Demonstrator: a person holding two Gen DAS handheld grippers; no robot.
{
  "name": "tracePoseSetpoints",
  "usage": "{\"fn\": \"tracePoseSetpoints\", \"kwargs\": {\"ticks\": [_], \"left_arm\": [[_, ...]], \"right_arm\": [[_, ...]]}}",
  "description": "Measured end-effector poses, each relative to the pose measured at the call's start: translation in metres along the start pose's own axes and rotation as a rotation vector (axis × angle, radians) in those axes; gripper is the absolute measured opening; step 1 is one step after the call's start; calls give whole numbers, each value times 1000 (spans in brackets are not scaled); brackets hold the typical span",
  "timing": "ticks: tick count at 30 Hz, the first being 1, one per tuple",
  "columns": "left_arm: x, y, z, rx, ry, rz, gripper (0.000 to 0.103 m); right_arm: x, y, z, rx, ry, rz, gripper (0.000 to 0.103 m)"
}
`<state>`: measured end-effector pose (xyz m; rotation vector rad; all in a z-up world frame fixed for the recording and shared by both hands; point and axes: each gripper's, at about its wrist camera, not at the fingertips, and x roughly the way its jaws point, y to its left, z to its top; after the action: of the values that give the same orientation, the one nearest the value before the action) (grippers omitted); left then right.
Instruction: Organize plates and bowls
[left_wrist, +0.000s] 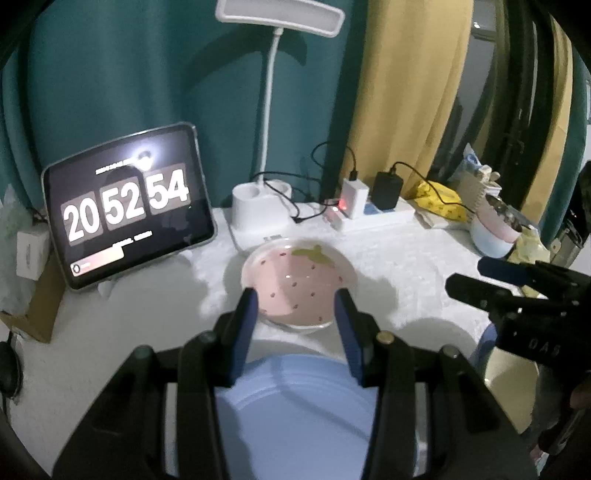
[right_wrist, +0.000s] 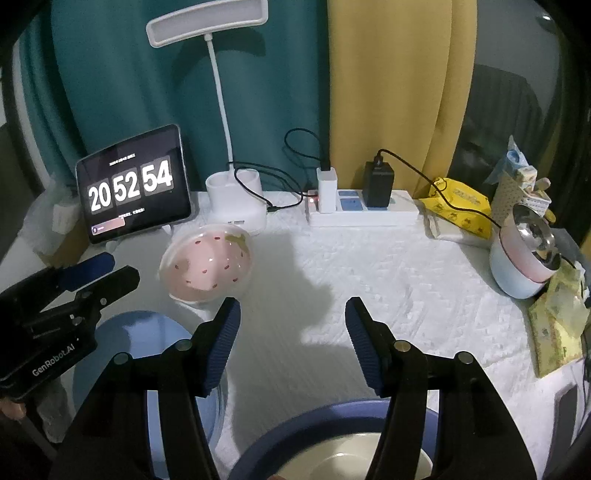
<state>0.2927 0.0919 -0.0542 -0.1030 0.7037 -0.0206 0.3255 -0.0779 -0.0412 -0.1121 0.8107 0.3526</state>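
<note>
Your left gripper (left_wrist: 295, 306) stands with its jaws spread and nothing between them, poised above the light blue plate (left_wrist: 295, 398) that lies directly beneath its fingers. Just beyond the fingertips sits the pink strawberry-patterned bowl (left_wrist: 295, 284), on the white table cover (left_wrist: 406, 266); the near rim of the bowl falls between the two fingers in the left wrist view, but no contact is visible. Your right gripper (right_wrist: 291, 332) is likewise spread and holds nothing. Below it, at the near edge, lies a cream bowl with a dark blue rim (right_wrist: 332, 439). The pink bowl is to the left of and beyond the right gripper's left finger, well clear of it. A stack of bowls (right_wrist: 524, 258) stands at the far right of the table. At the back stand a tablet showing a clock (right_wrist: 133, 184), a white desk lamp (right_wrist: 236, 206) and a power strip (right_wrist: 362, 214).
</note>
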Motion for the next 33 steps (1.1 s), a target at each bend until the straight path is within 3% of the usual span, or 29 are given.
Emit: {"fn": "tracePoseSetpoints", "kwargs": {"ticks": [19, 33], "left_arm": [[63, 45, 4, -102, 136, -26, 44], [102, 61, 0, -137, 236, -22, 44]], "right_arm": [[69, 35, 23, 38, 122, -1, 62], [123, 27, 27, 195, 255, -38, 62]]}}
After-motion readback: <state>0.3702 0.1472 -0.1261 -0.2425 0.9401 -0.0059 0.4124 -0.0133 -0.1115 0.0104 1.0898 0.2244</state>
